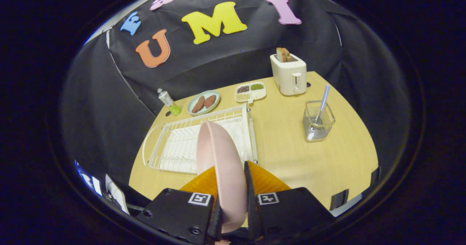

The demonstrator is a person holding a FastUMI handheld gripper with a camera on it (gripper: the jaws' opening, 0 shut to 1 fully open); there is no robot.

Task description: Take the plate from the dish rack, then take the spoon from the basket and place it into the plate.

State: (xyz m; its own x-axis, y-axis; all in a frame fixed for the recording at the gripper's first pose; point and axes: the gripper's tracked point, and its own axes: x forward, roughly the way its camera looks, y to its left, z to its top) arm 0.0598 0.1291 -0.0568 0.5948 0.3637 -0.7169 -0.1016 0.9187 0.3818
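We hold the pink plate (222, 165) on edge, the tool (233, 186) clamped on its rim with a finger on each face, raised over the near corner of the white dish rack (174, 146). With such a small bite on the rim, the plate could pivot or slip if we swing it, or clip the rack's wire side. At two o'clock from the plate, the clear basket (317, 125) stands on the counter (291, 157) with the spoon (323, 103) upright inside. At twelve o'clock, a divided tray (250, 91) holds seeds.

toaster (289, 75) with bread, snack tray (250, 91), patties dish (203, 102), bottle (169, 102)
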